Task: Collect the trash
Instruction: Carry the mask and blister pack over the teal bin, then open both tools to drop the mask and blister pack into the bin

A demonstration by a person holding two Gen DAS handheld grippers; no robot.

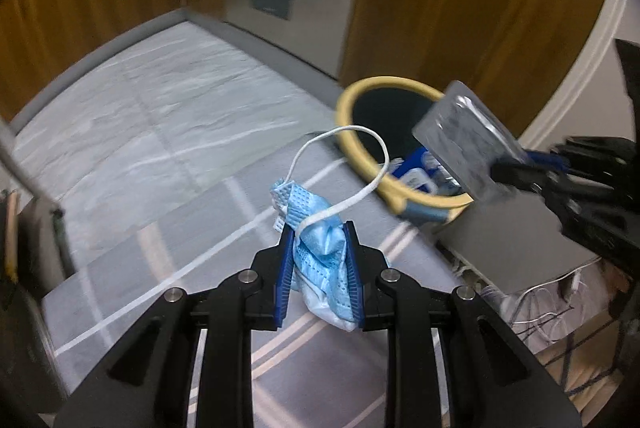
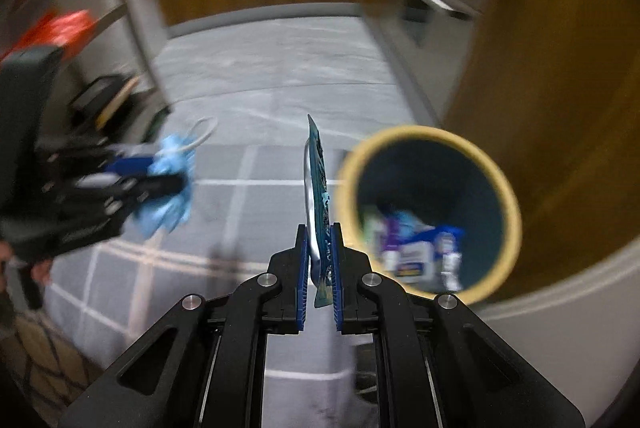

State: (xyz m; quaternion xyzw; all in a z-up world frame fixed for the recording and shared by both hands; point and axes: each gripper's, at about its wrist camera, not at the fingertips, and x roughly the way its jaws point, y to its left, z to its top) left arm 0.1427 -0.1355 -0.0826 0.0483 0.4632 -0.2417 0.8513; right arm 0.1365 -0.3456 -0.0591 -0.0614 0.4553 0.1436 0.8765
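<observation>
Left gripper (image 1: pixel 320 252) clenches a mask (image 1: pixel 320 248), right gripper (image 2: pixel 320 256) a blister pack (image 2: pixel 318 188) — release short of the bin (image 2: pixel 424 140) and either may land on the floor.

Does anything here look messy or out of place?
Nothing spilled. The only litter is held: a crumpled face mask in the left gripper and a blister pack in the right gripper, beside the bin, which holds other trash.
</observation>
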